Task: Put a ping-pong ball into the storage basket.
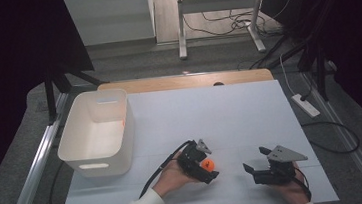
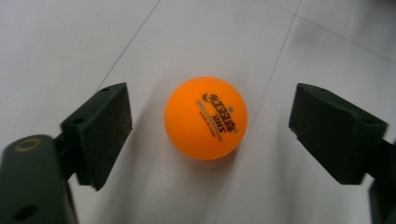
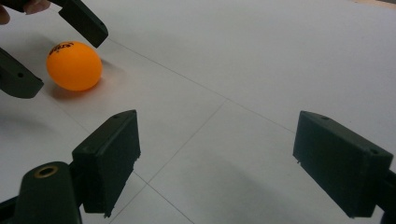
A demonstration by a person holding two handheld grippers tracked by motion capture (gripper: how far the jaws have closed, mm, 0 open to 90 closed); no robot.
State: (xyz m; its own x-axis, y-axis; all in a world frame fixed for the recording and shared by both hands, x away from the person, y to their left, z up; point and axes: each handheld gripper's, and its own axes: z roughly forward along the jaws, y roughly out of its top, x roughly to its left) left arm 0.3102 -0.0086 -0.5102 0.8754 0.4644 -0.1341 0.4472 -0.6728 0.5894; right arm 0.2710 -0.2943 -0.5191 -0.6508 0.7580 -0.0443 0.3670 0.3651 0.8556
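on the table's left, white bin (image 1: 97, 135); orange ball (image 2: 206, 118) between left gripper's (image 1: 209, 165) wide jaws; right gripper's (image 1: 256, 161) wide too

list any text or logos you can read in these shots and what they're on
"DHS" in dark print under a small logo, on the orange ball, which sits on the table between the jaws of the open left claw, neither jaw touching it.
A finer line of print beside "DHS" on the ball: too small to read.
A small star mark above the logo: blurred, cannot be sure.
The white bin: no readable text.
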